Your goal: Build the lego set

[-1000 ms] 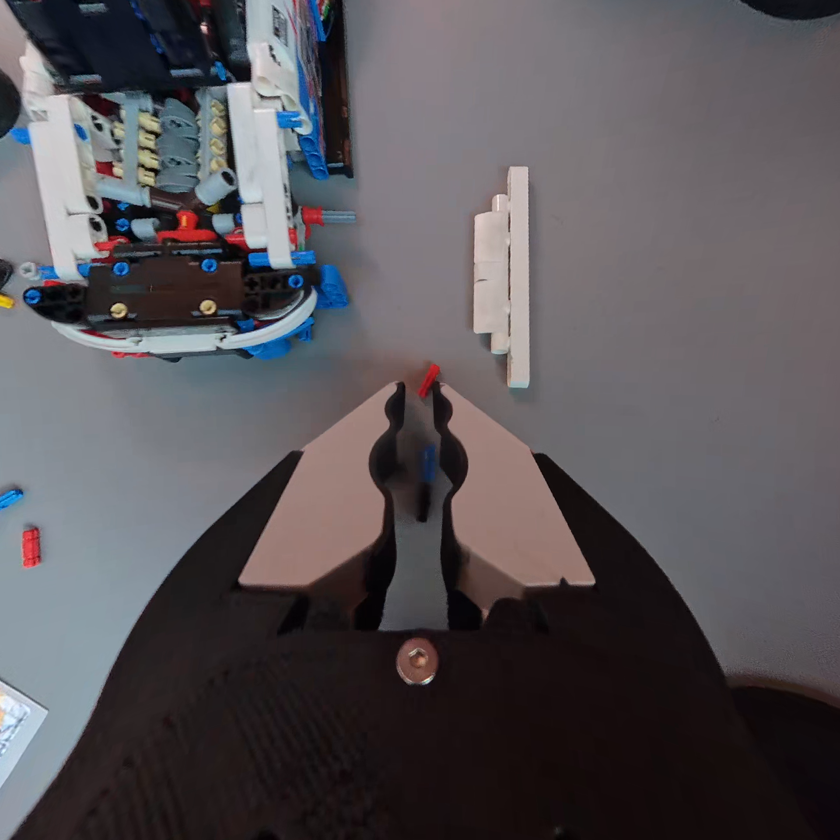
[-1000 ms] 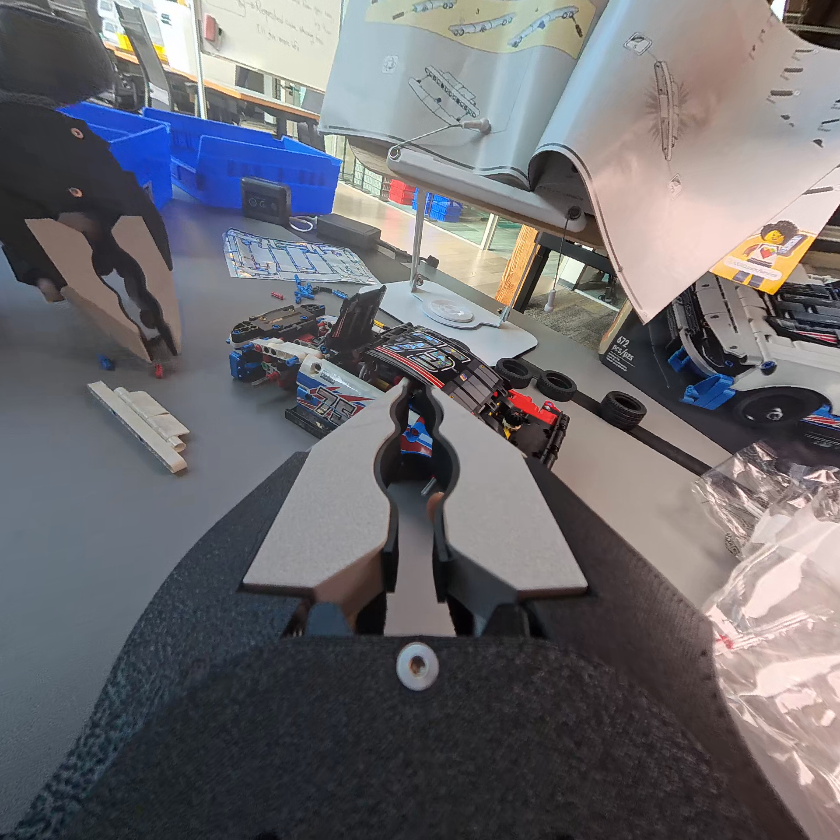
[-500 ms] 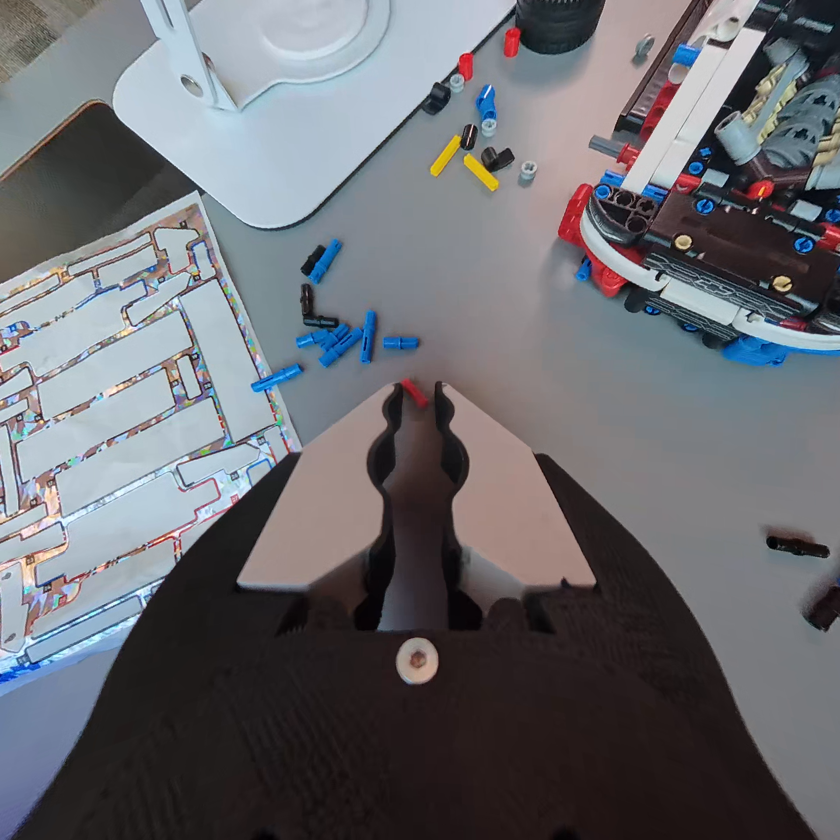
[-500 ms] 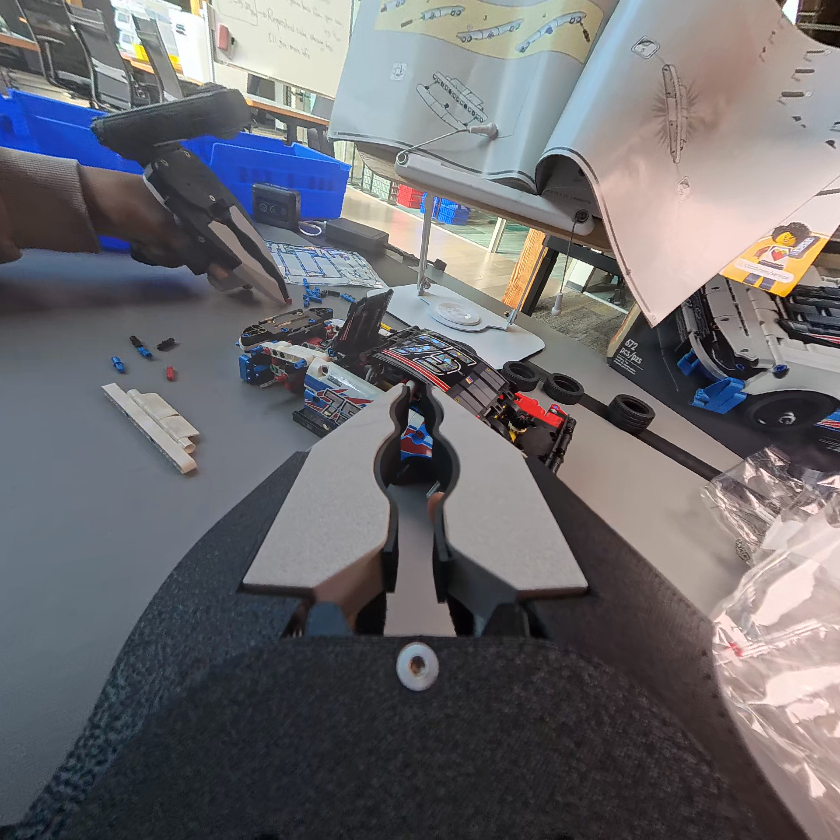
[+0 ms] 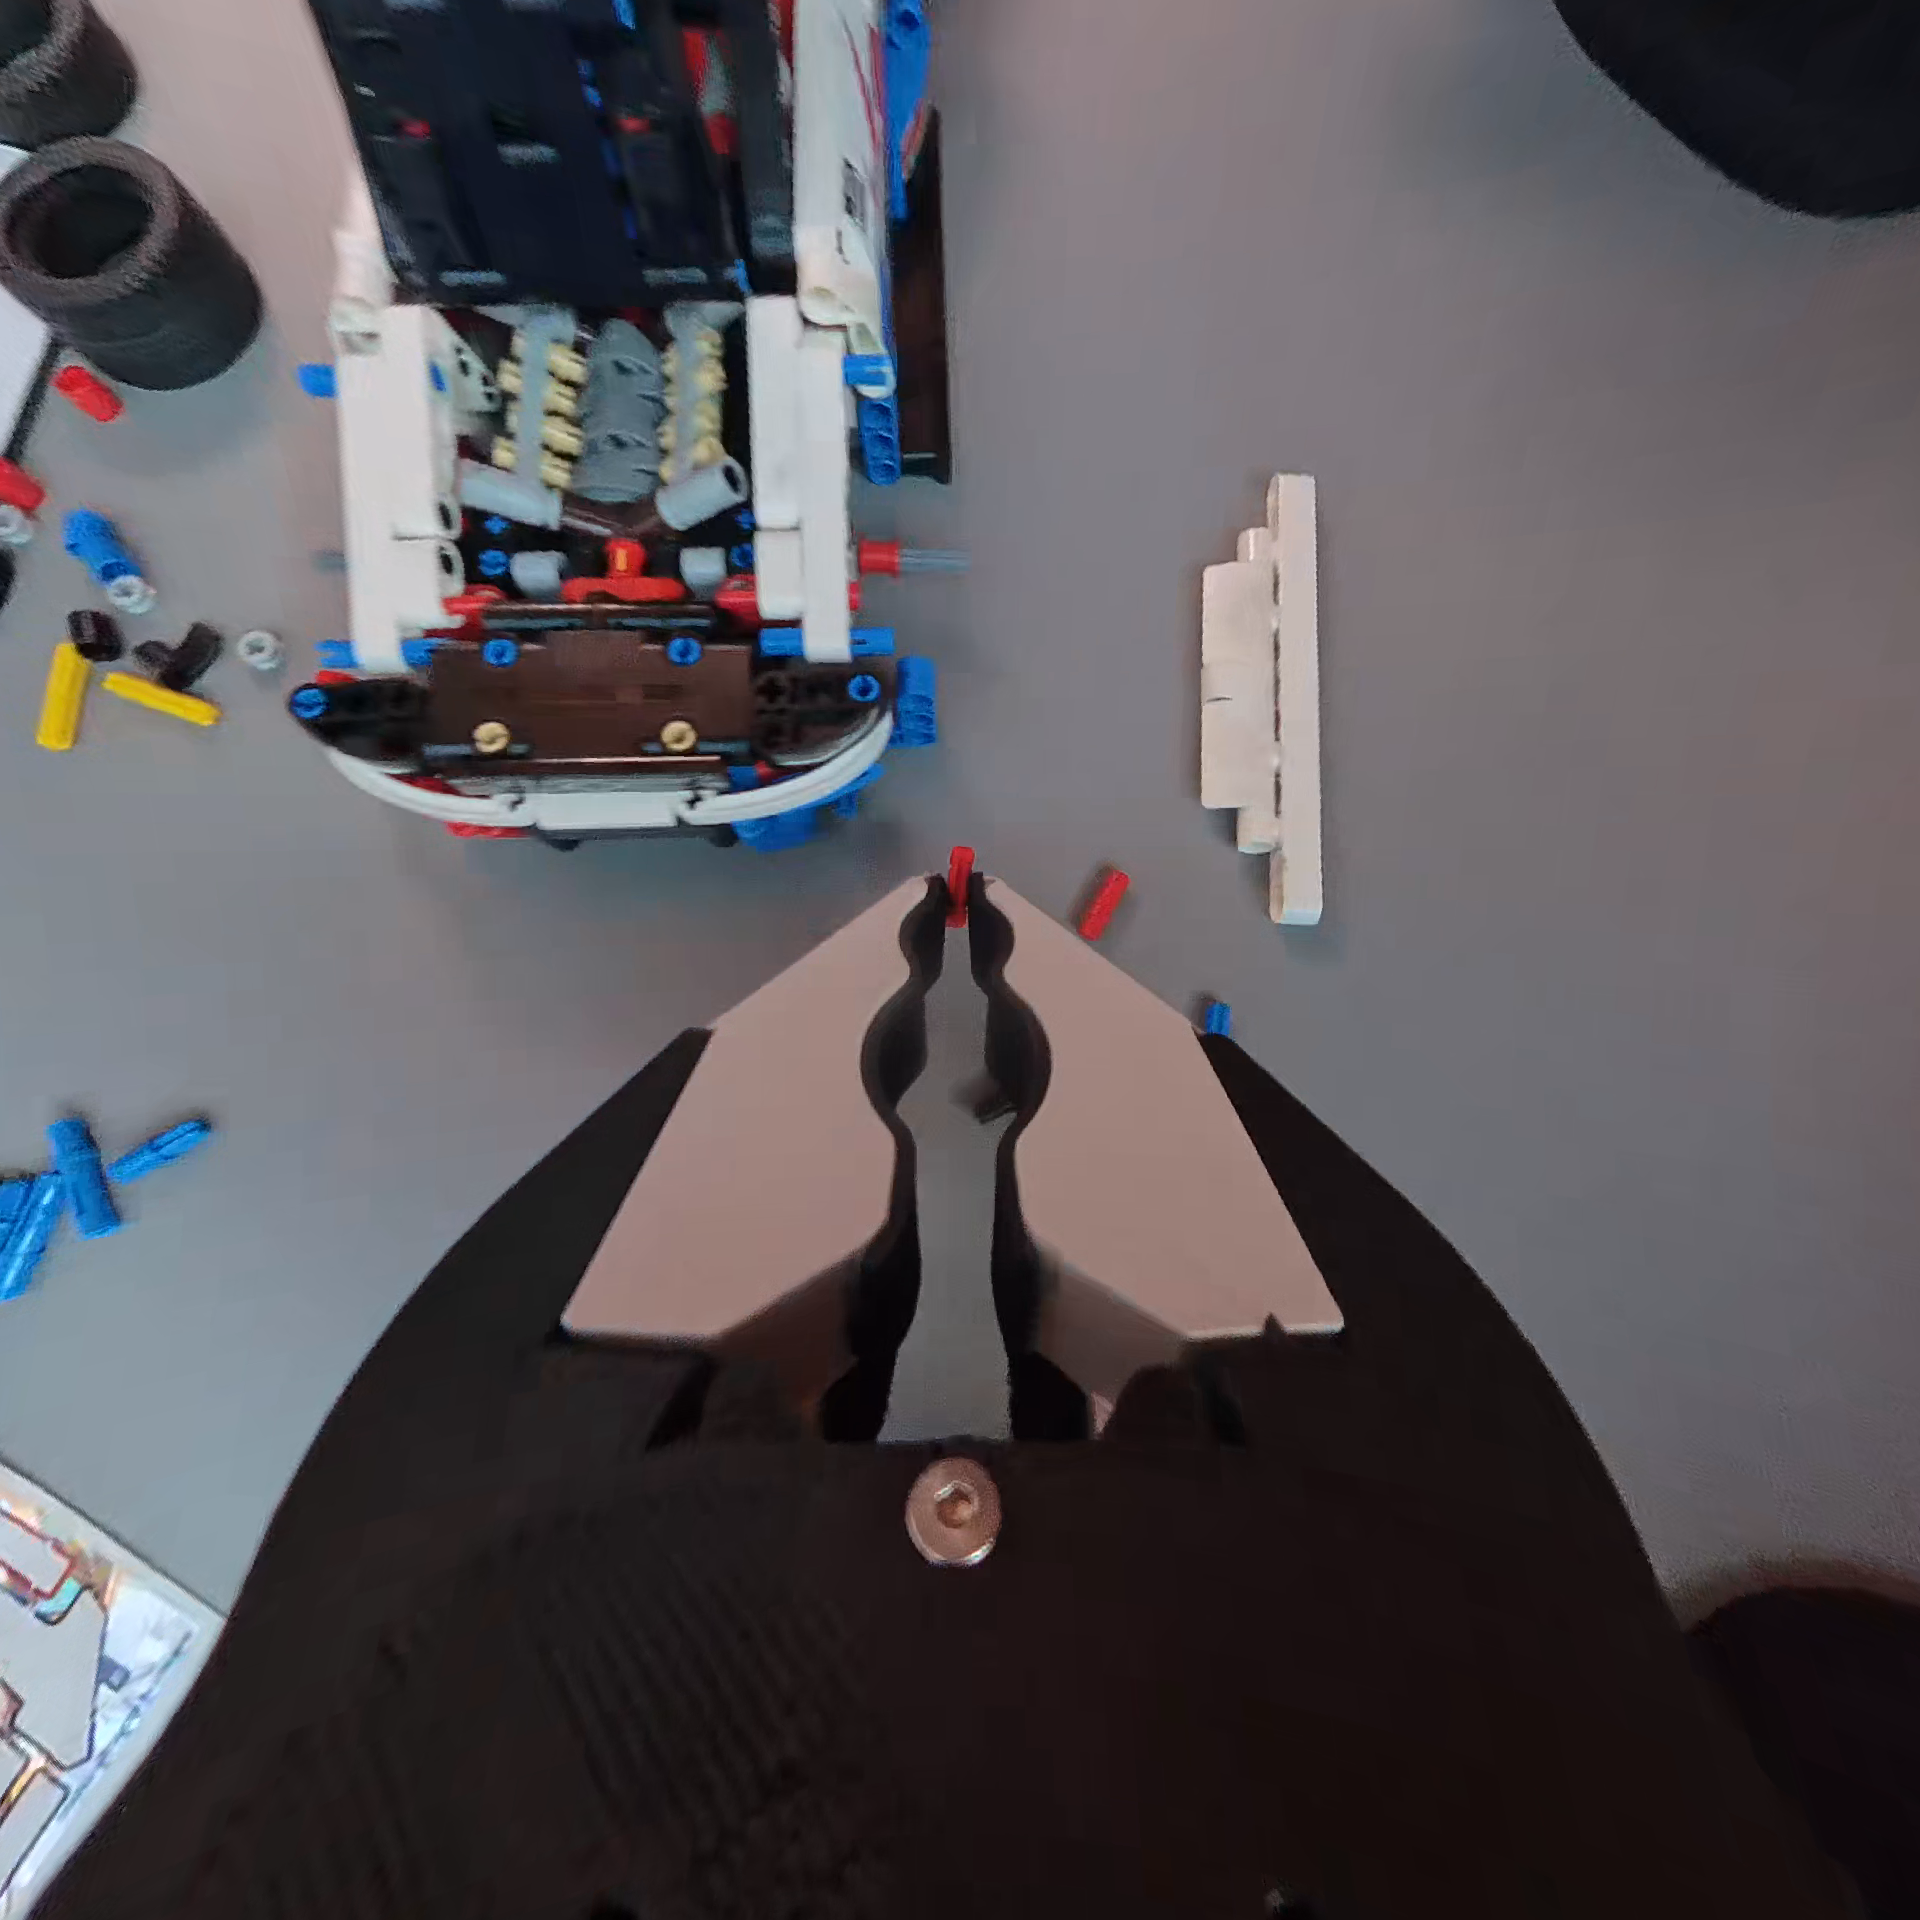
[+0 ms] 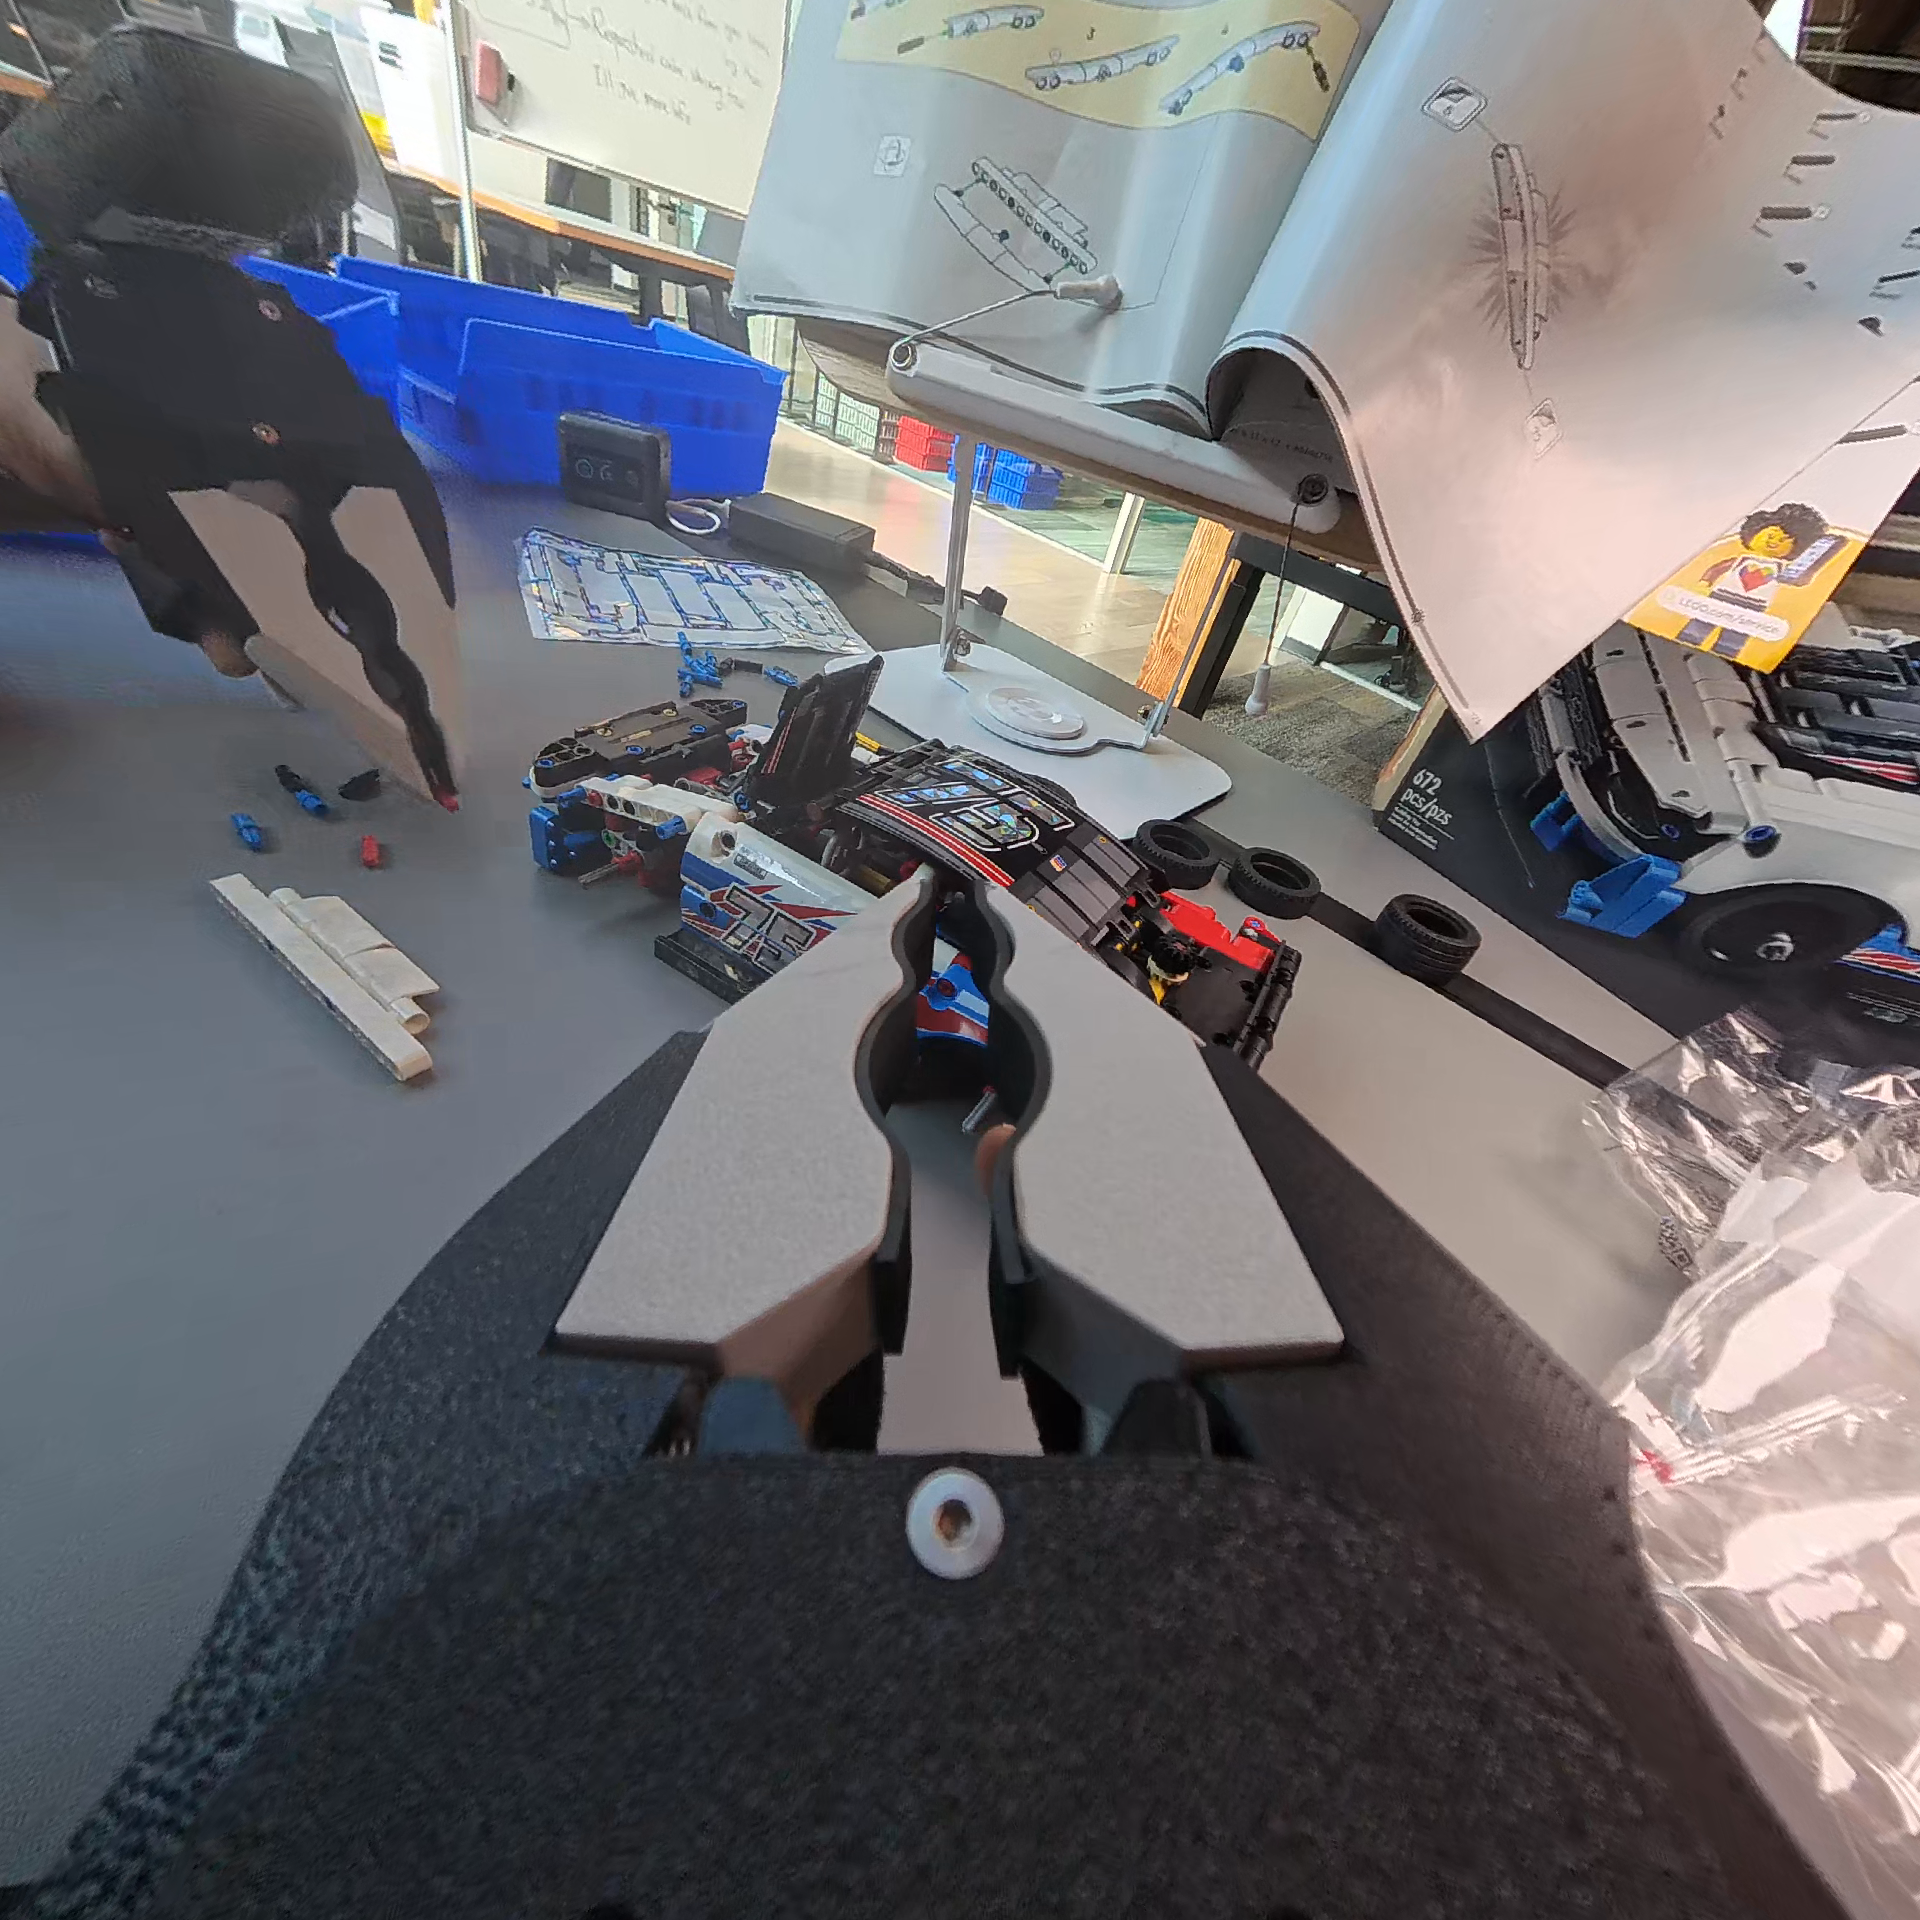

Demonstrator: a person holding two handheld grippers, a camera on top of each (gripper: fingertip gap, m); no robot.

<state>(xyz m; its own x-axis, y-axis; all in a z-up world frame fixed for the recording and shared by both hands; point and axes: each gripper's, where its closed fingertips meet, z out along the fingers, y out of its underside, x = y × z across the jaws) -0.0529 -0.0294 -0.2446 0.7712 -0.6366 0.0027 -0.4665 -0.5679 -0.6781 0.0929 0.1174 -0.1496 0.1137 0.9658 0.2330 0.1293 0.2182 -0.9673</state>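
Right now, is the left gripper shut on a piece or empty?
Shut on a red pin: the left gripper pinches it at the tips of its fingers.

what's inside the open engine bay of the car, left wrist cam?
Inside the car, between its white side beams: a grey engine block flanked by rows of tan pins, with a red piece in front. Whatever lies beneath the block is covered.
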